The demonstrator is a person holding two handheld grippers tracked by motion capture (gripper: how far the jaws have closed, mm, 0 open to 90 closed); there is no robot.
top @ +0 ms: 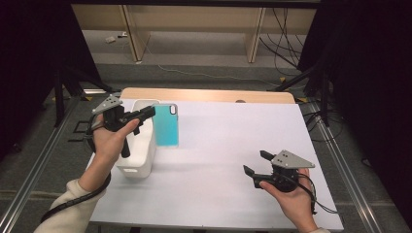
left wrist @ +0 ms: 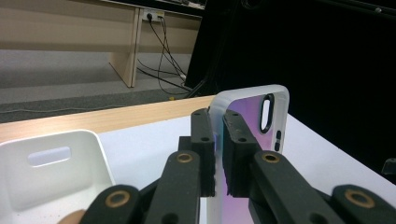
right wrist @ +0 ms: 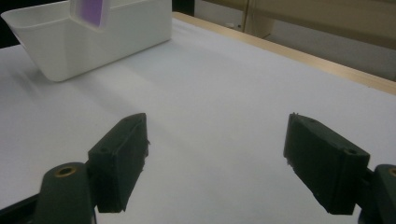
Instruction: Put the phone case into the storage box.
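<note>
The left gripper (top: 148, 113) is pinching a teal phone case (top: 166, 125), holding it beside the white bin (top: 141, 160). The right gripper (top: 256, 162) is hovering over the tabletop (top: 218, 145), jaws spread.

White tabletop (top: 233, 145) with wooden far edge, wooden furniture legs (top: 254, 34) behind, cables (top: 284, 43) on floor
</note>
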